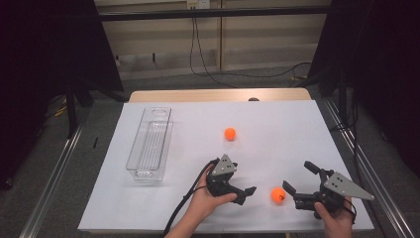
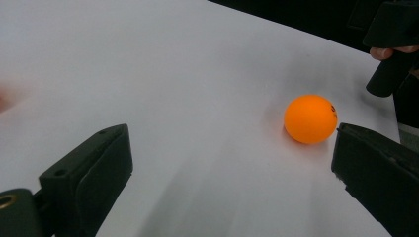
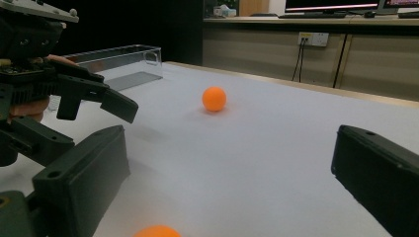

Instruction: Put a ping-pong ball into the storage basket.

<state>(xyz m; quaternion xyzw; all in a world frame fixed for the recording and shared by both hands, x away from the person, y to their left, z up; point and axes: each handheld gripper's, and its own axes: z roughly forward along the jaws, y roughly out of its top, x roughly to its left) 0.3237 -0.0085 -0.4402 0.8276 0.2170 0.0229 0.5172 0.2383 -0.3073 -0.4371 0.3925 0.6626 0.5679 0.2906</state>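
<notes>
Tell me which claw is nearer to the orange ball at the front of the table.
Right. The right claw has its near jaw tip right beside the near ball, jaws open. The left claw sits a little farther off on the ball's other side, also open.

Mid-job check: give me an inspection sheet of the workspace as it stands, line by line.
Surface: white table top, flat, wooden edge at the far side.
Job's things: near orange ball lies between the two grippers; far orange ball sits mid-table; clear plastic bin at left, nothing seen inside.
Clutter: nothing seen.
Grippers: left gripper open, aimed at the near ball; right gripper open, one finger beside that ball.
Cables: black cable trails from the left gripper; more cables on the floor beyond.
Surroundings: dark curtains at both sides, grey floor.
</notes>
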